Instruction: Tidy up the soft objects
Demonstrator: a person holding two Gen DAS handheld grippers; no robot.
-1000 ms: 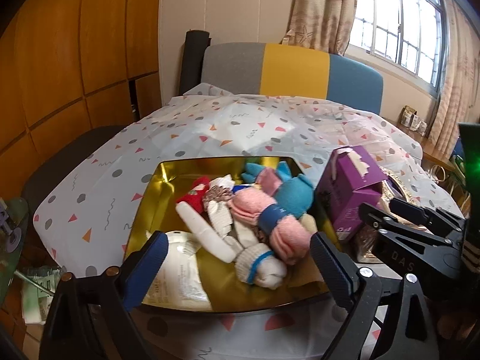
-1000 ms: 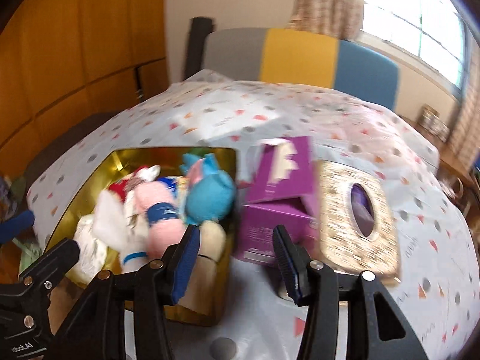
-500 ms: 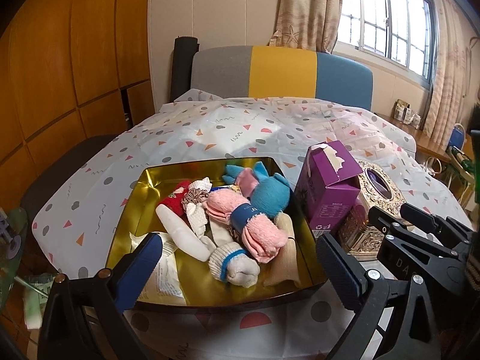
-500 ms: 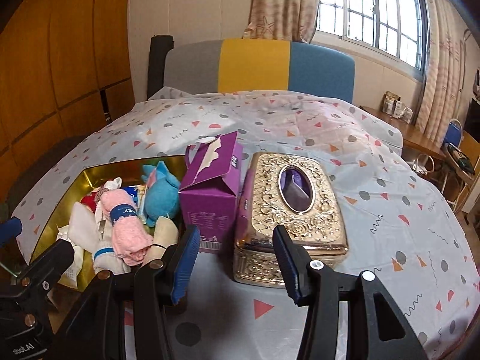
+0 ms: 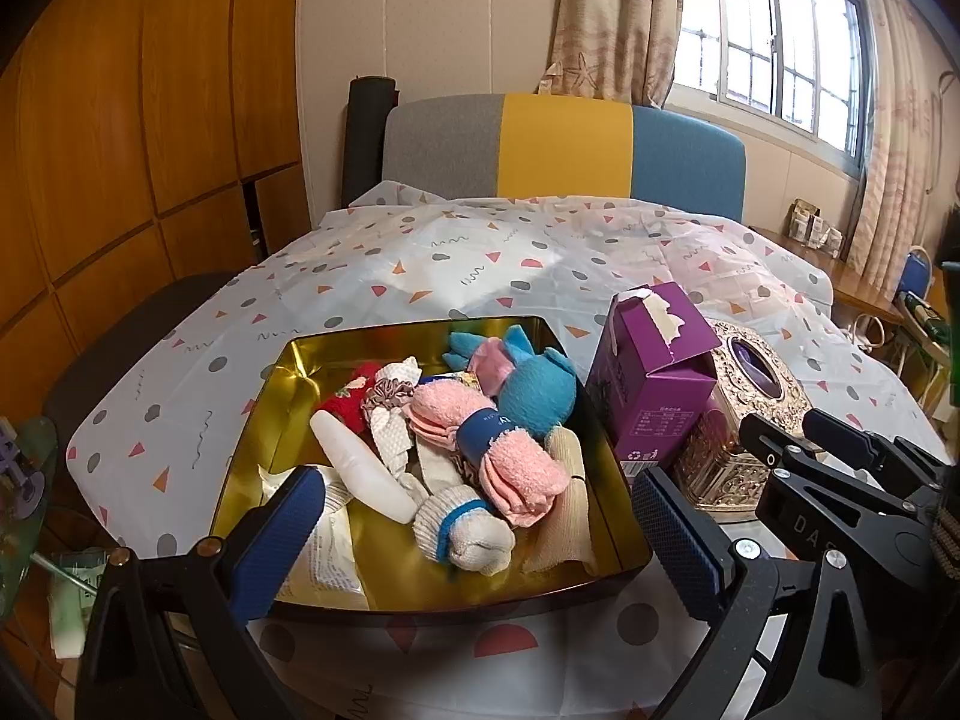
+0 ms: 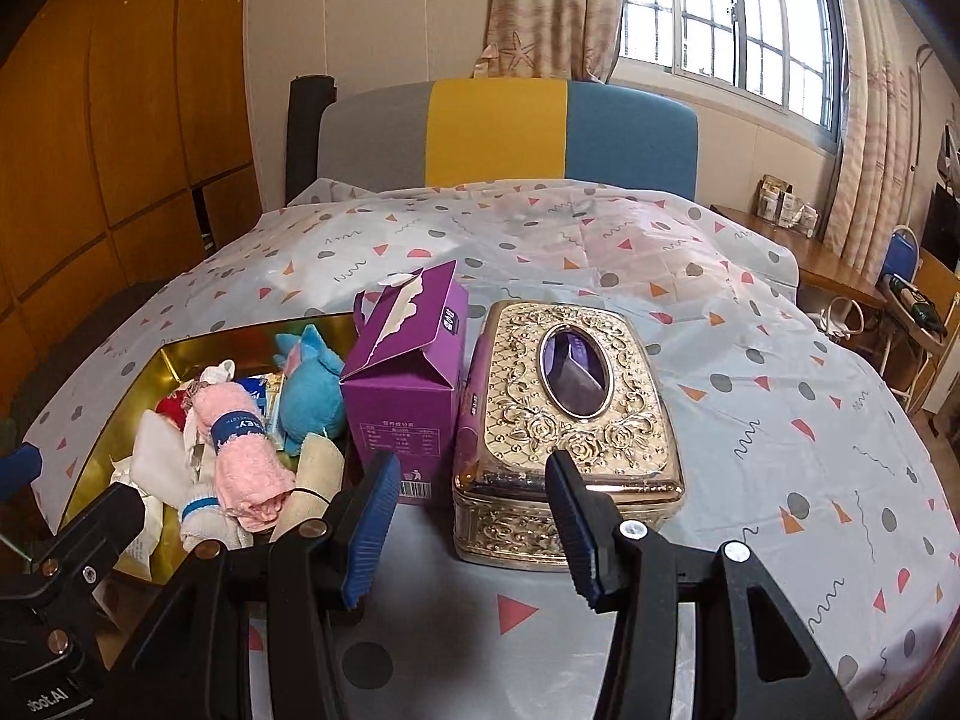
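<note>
Nearest, the left gripper [image 5: 474, 534] hangs over the front rim of the shallow gold metal tray [image 5: 252, 420], its jaws spread wide with nothing between them. The right gripper [image 6: 474, 522] has its jaws partly apart and empty, before the ornate gold tissue box [image 6: 570, 414] on the patterned surface [image 6: 780, 396].

In the tray, the grey-and-white rolled sock with a blue band [image 5: 462, 528] lies closest: light, squashy, best pinched across its banded middle. Just behind, touching it, the pink rolled towel with a navy paper band [image 5: 498, 444] should compress readily; the band looks the firmest hold. The smooth white plastic bottle [image 5: 360, 468] beside them may slip. Farther back sits the blue plush toy [image 5: 534, 384], soft everywhere, beside the upright purple cardboard carton [image 5: 654, 384].
</note>
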